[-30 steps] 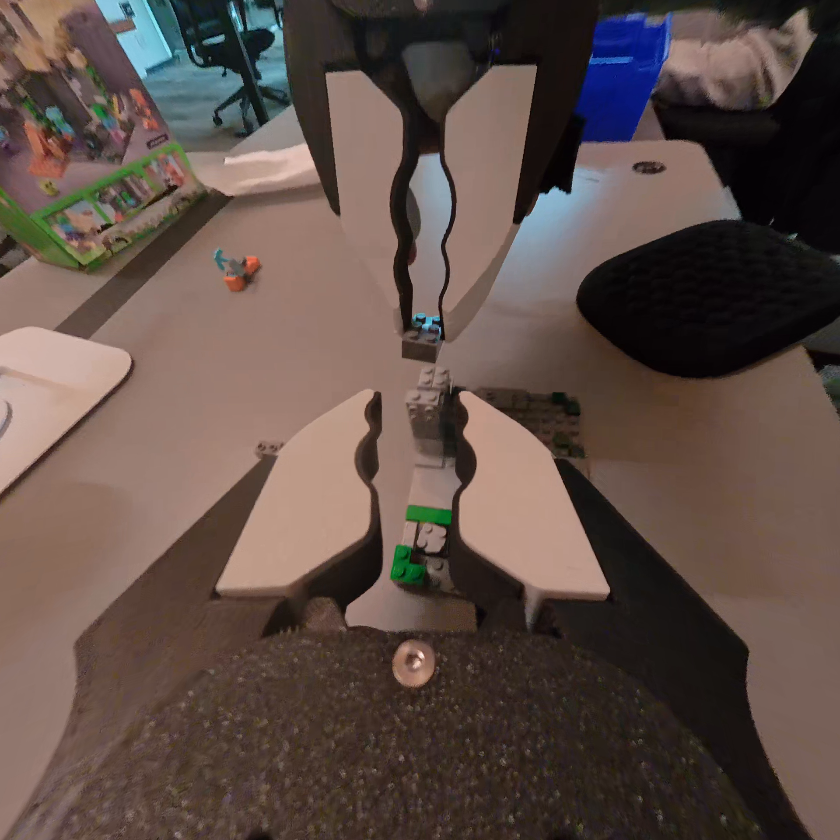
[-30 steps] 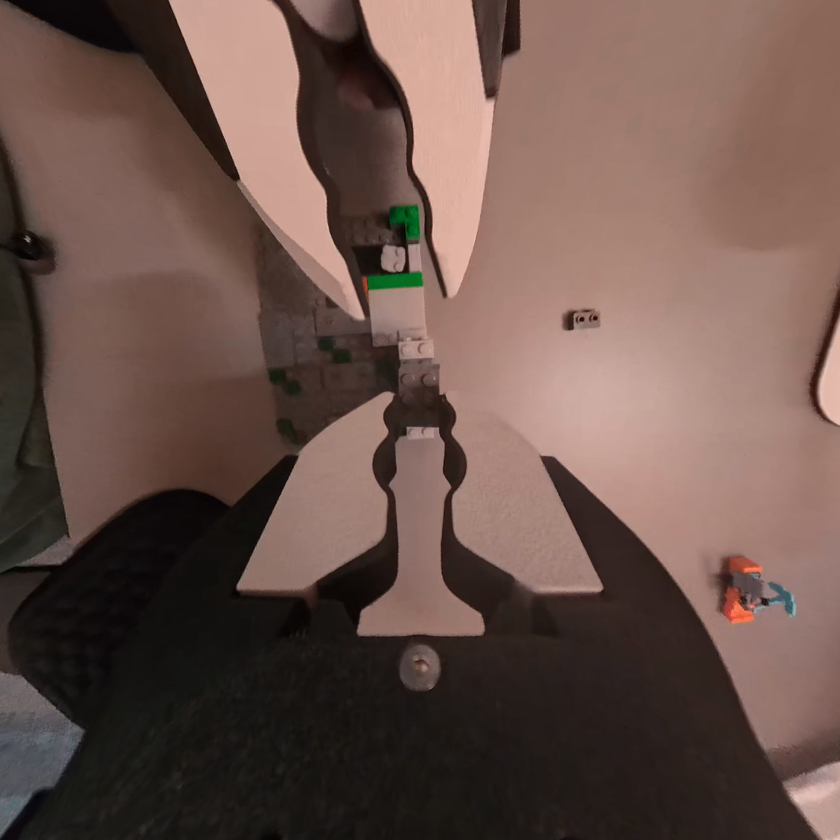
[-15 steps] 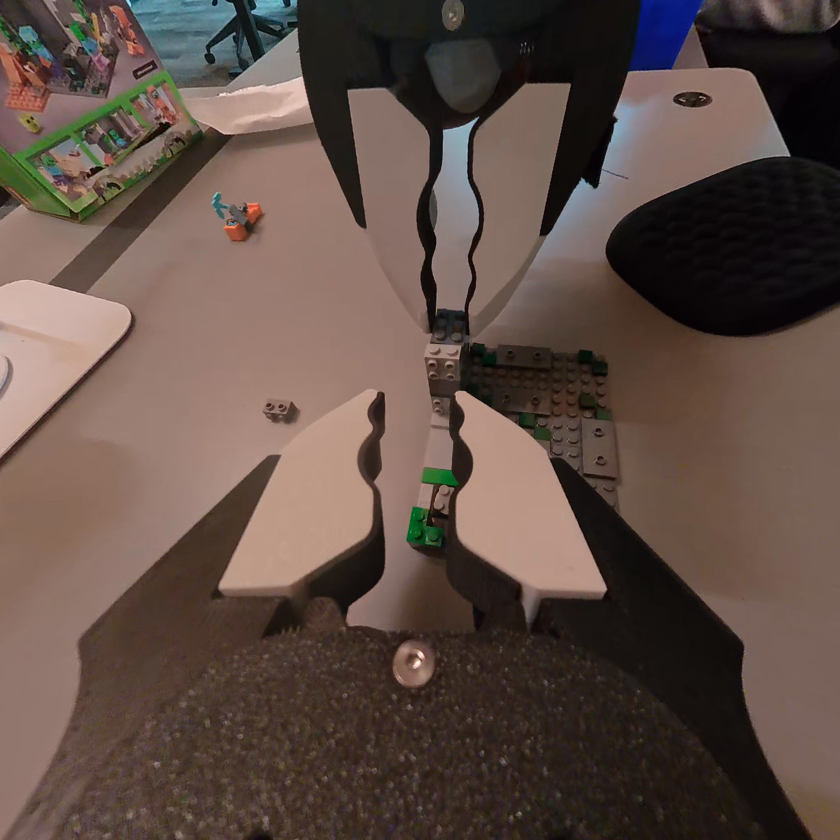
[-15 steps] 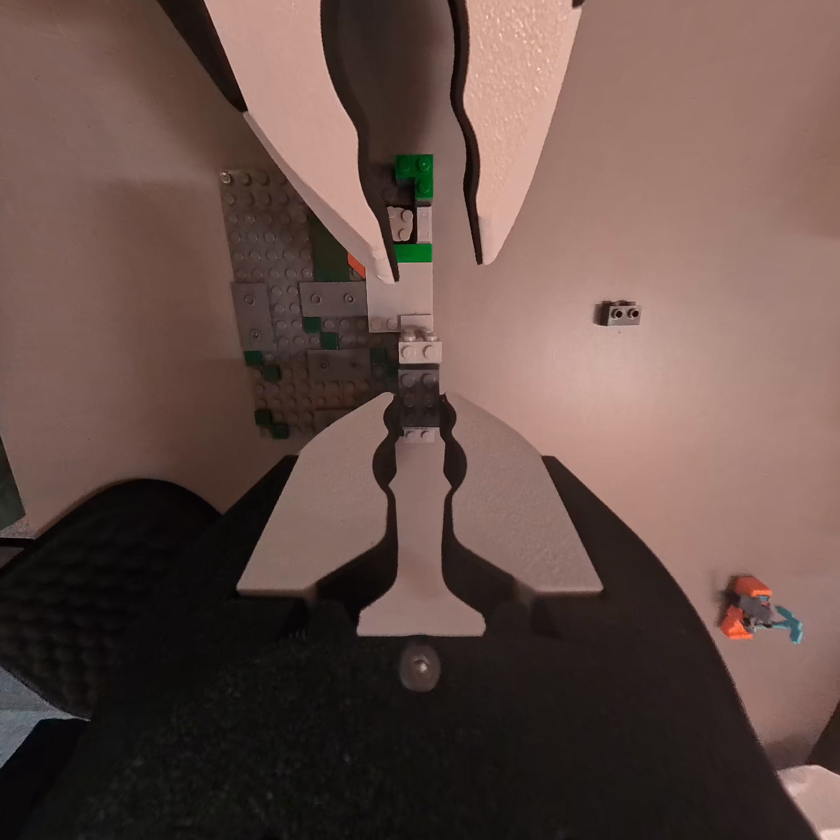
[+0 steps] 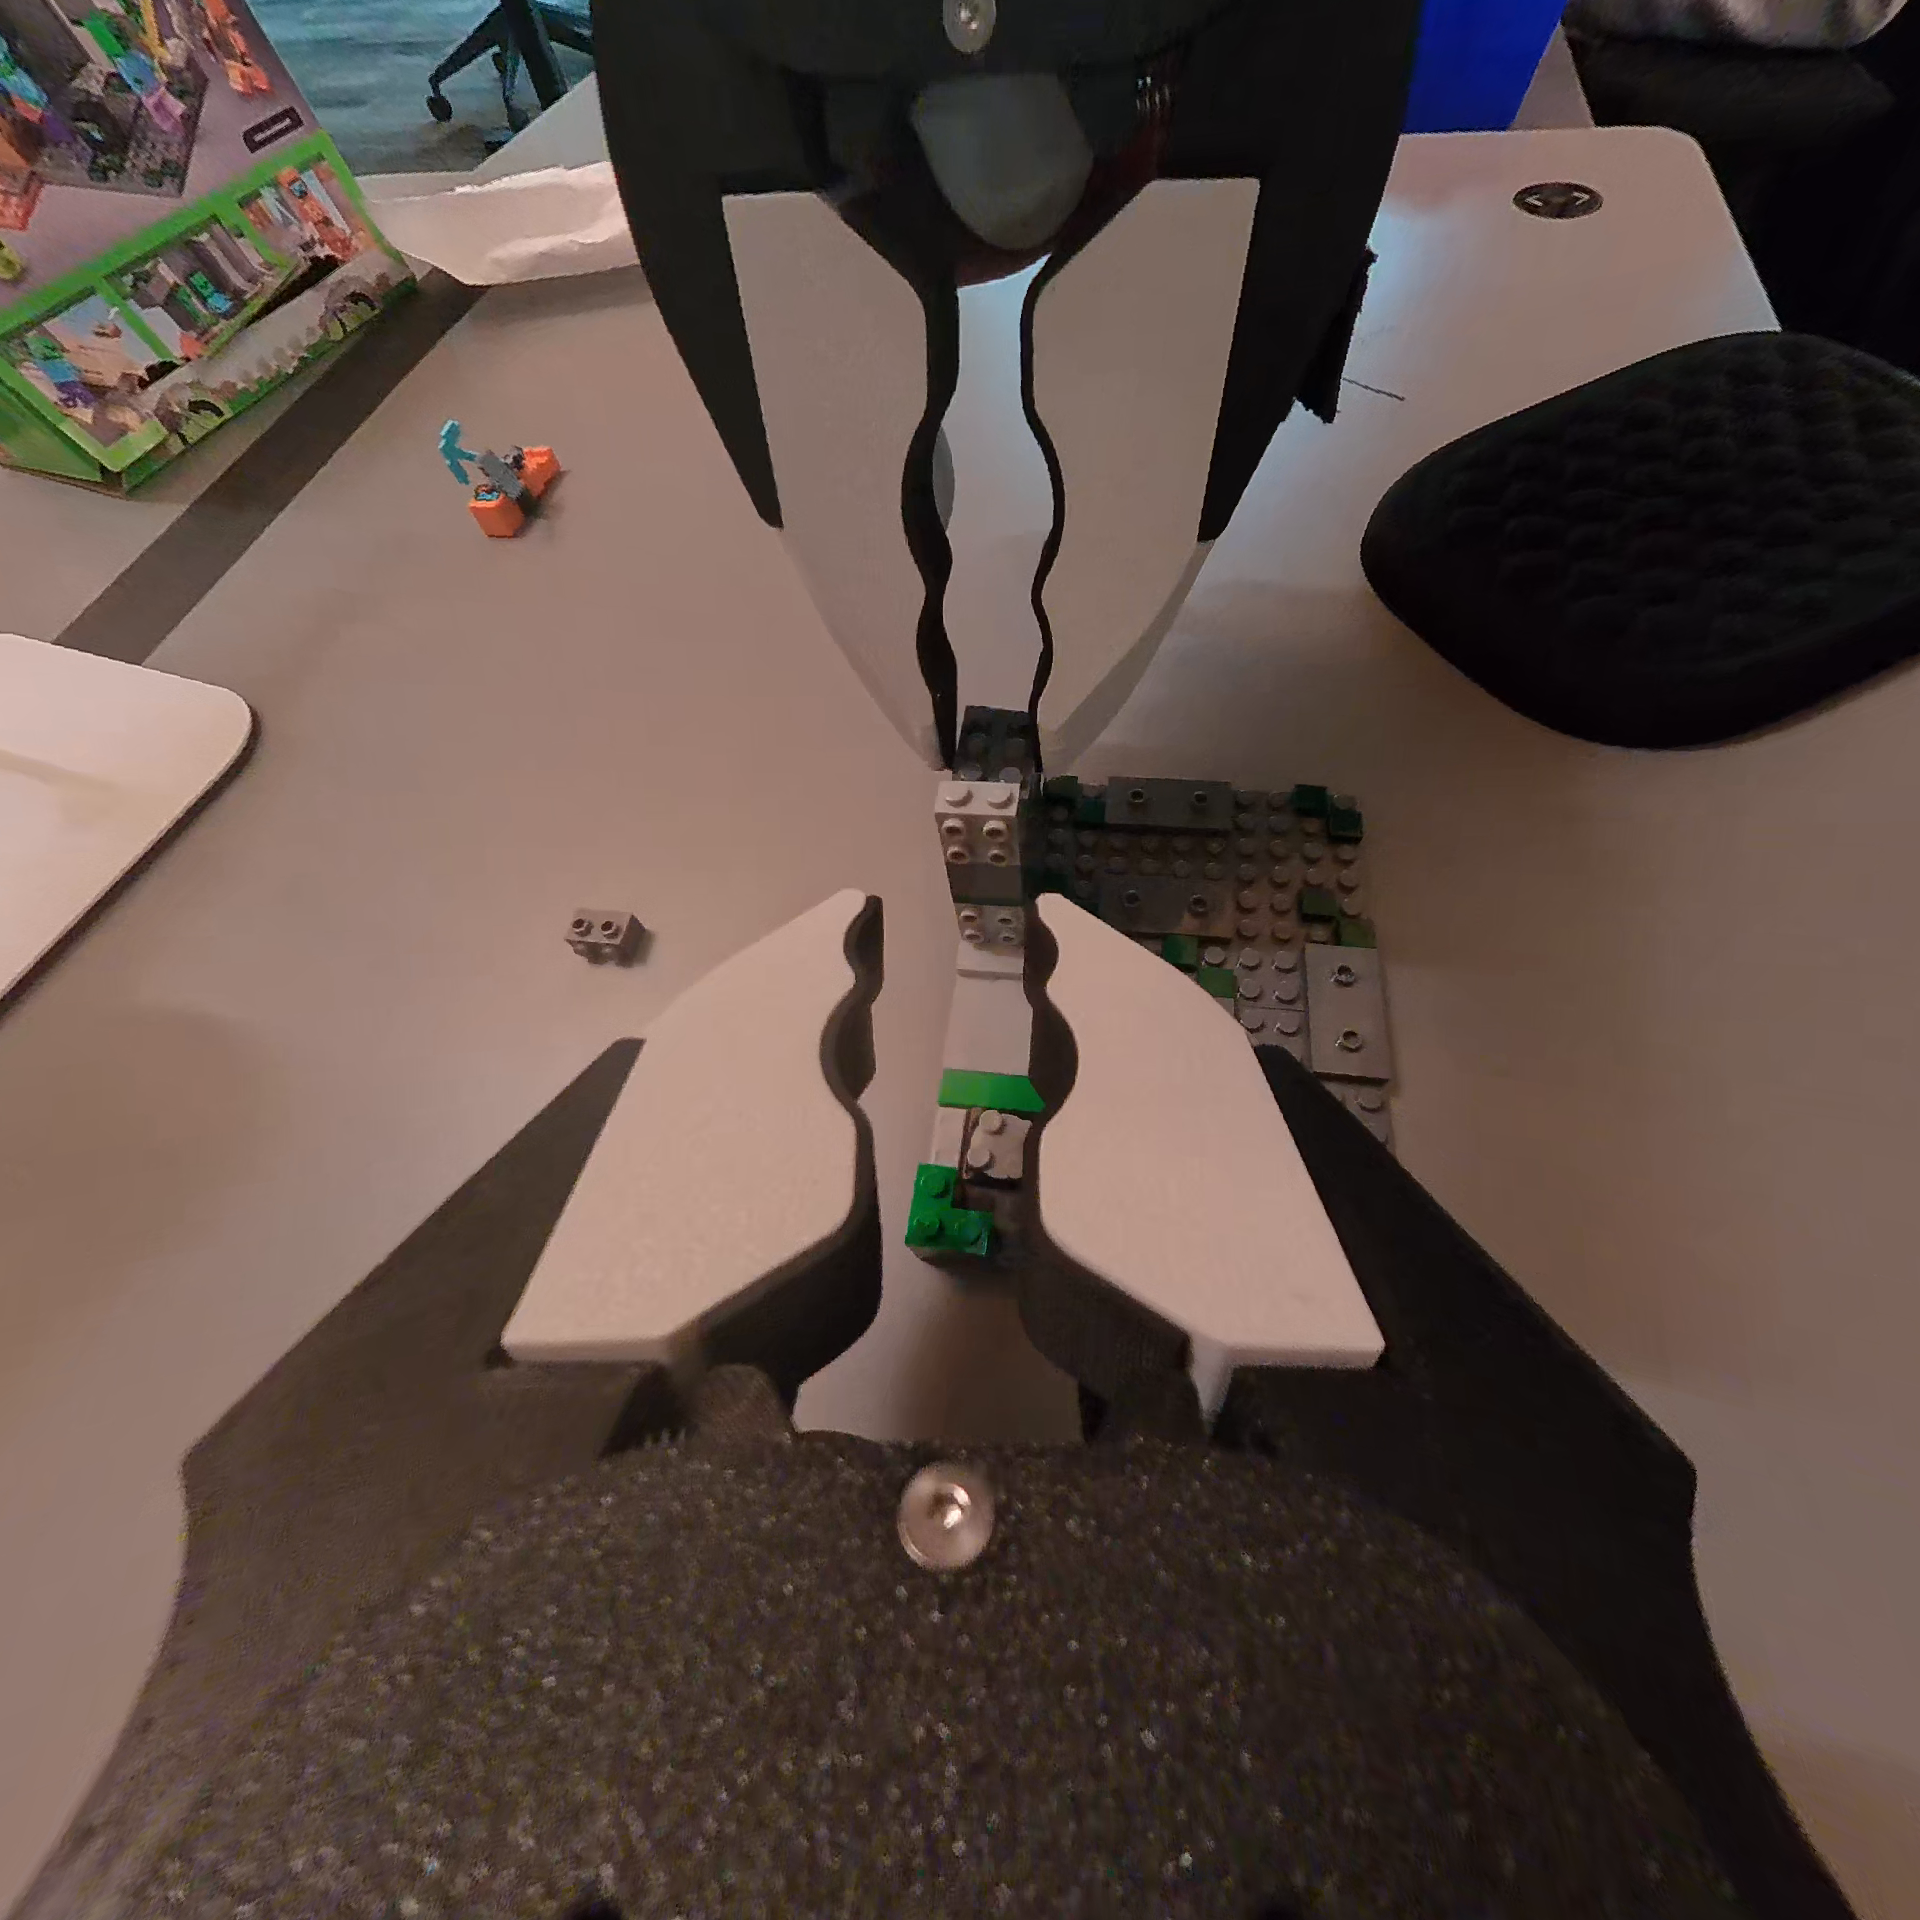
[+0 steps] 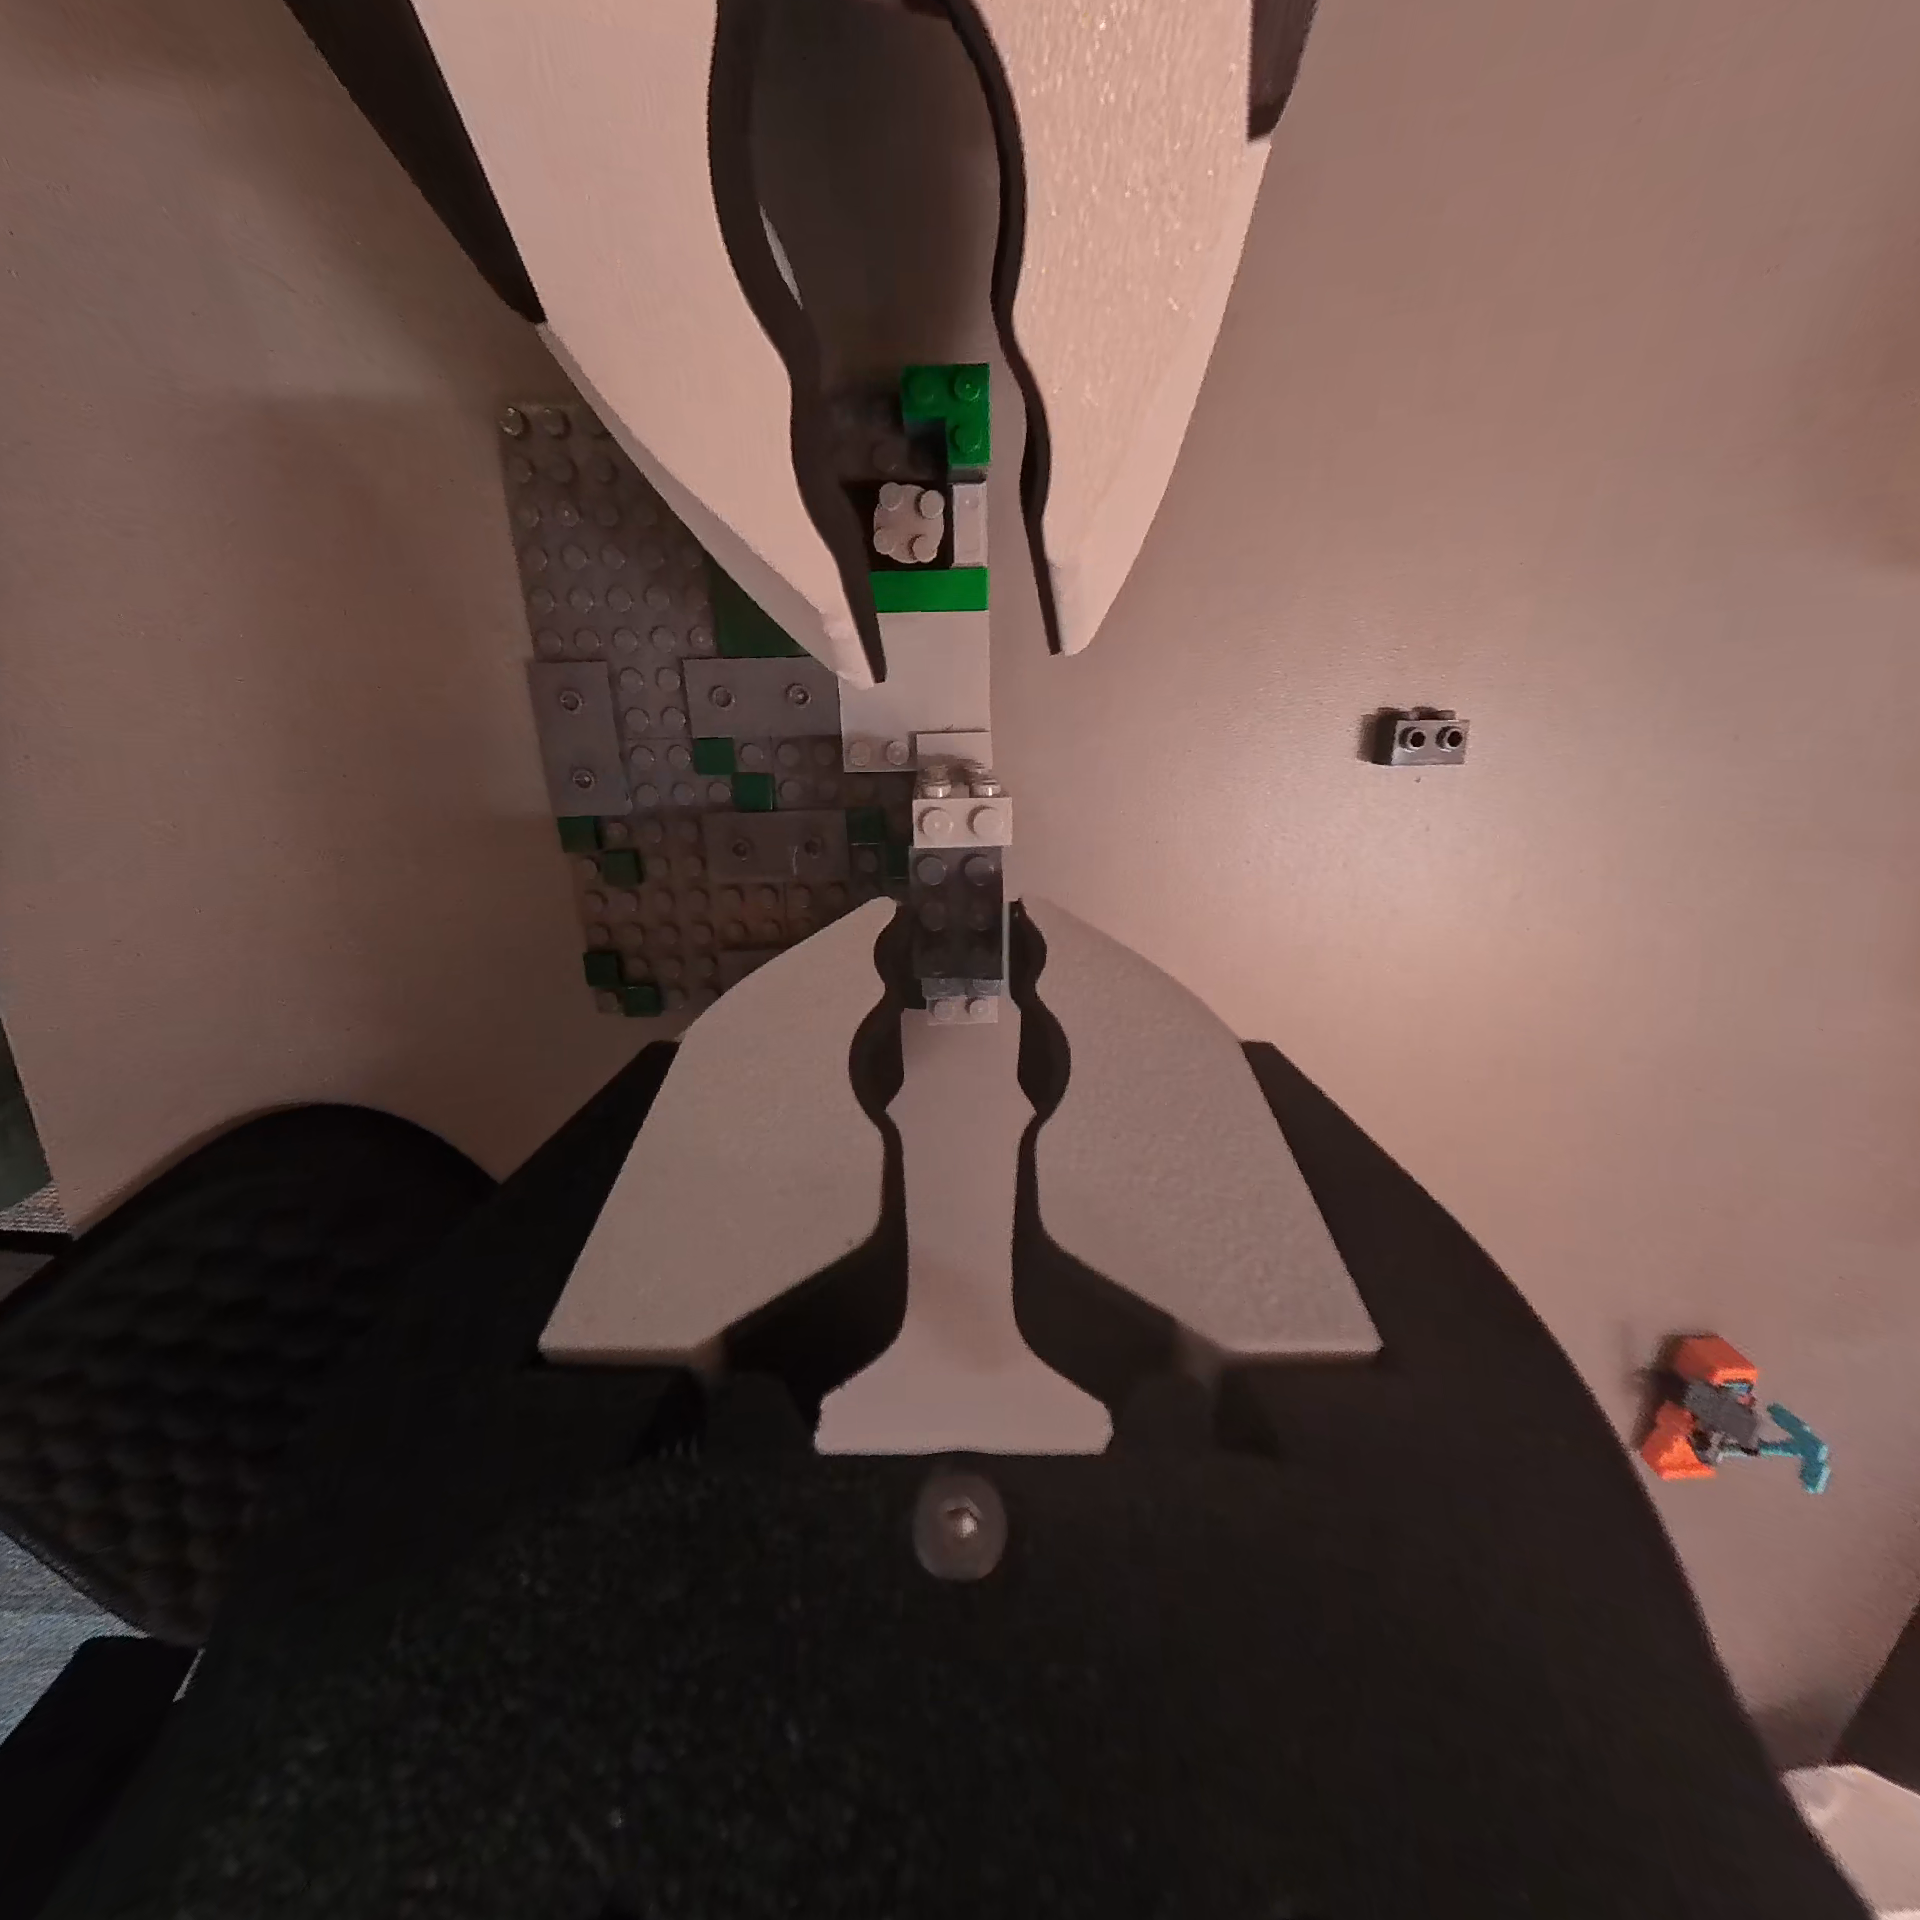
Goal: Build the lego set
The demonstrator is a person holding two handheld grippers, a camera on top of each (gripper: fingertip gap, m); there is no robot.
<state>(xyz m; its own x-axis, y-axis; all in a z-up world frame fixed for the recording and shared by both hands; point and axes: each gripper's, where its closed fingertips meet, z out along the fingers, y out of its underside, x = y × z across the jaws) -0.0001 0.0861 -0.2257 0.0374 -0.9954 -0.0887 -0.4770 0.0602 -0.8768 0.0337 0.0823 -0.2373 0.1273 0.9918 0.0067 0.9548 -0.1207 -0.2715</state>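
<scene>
A studded grey baseplate (image 5: 1226,894) is laid on the table (image 5: 727,748), its wall (image 5: 982,997) partly built. The wall is straddled by the parted left gripper (image 5: 956,925); a dark brick (image 6: 961,935) is pinched onto it by the right gripper (image 6: 956,909). One loose brick (image 5: 603,932) remains.

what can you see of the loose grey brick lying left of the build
The grey brick is small, dark grey plastic, with two round studs or holes in a row on its side face. It lies alone on the pale table, touching nothing, apart from the baseplate and clear of both grippers. Its top is too small to tell.
</scene>
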